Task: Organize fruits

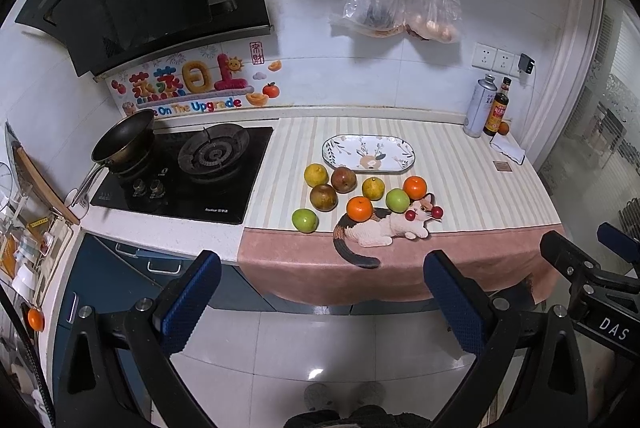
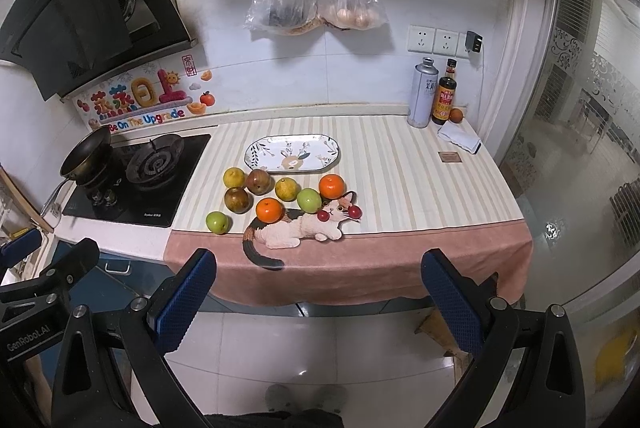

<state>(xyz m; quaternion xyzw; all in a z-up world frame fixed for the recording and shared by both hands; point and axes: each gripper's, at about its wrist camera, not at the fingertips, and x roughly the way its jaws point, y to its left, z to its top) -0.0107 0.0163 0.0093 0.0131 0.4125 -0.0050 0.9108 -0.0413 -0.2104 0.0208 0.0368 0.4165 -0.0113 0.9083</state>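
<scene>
Several fruits lie loose on the striped cloth: two oranges (image 1: pixel 359 208) (image 2: pixel 331 186), two green apples (image 1: pixel 305 220) (image 2: pixel 308 199), two yellow pears (image 1: pixel 316 174) (image 2: pixel 286 188) and two brown pears (image 1: pixel 323 197) (image 2: pixel 258 181). Behind them sits an empty patterned oval plate (image 1: pixel 344 160) (image 2: pixel 260 159). My left gripper (image 1: pixel 322 302) and right gripper (image 2: pixel 320 302) both hang open over the floor, short of the counter edge, holding nothing. The right gripper's fingers (image 1: pixel 560 252) show at the right edge of the left wrist view.
A cat-shaped mat (image 2: pixel 304 228) lies at the front of the fruit. A gas hob (image 1: pixel 188 171) with a black pan (image 1: pixel 122 139) is to the left. A can (image 2: pixel 423 91), a sauce bottle (image 2: pixel 445 99) and a folded cloth (image 2: pixel 458 139) stand at the back right. Bags hang on the wall.
</scene>
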